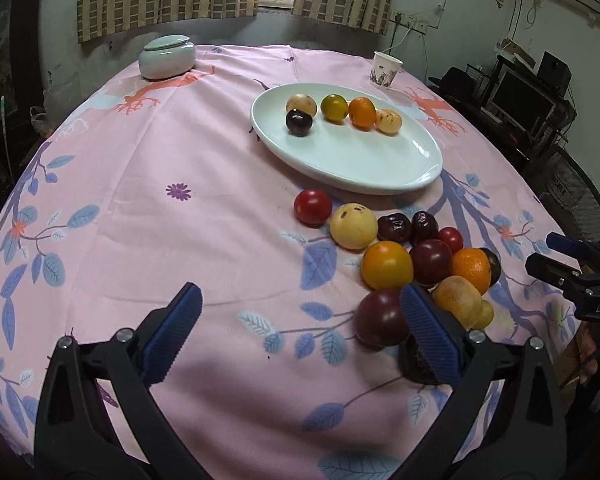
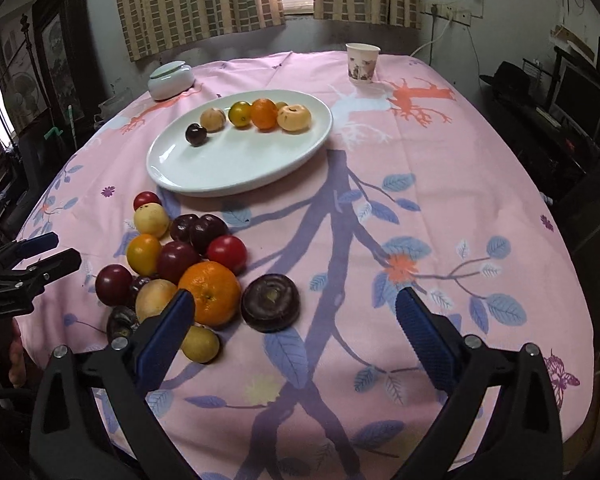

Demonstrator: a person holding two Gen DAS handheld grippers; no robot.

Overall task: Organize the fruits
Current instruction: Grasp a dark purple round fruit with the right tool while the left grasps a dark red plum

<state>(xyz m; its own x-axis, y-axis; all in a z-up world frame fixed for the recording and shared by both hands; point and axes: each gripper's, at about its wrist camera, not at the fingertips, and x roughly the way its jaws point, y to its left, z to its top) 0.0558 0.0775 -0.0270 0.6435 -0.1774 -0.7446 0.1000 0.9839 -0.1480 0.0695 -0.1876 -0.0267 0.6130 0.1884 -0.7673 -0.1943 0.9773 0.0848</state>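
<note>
white plate (image 2: 236, 176) with five fruits, both left gripper (image 1: 300, 332) and right gripper (image 2: 294, 332) wide open, empty

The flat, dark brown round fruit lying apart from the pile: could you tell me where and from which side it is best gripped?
Grip the flat, dark brown round fruit across its rim, coming down from above with the open right gripper. It lies flat with its dimple facing up, so the sides probably give the firmest hold. The bright orange citrus sits close on one side, so one finger should go toward the plate and the other toward the camera.
</note>
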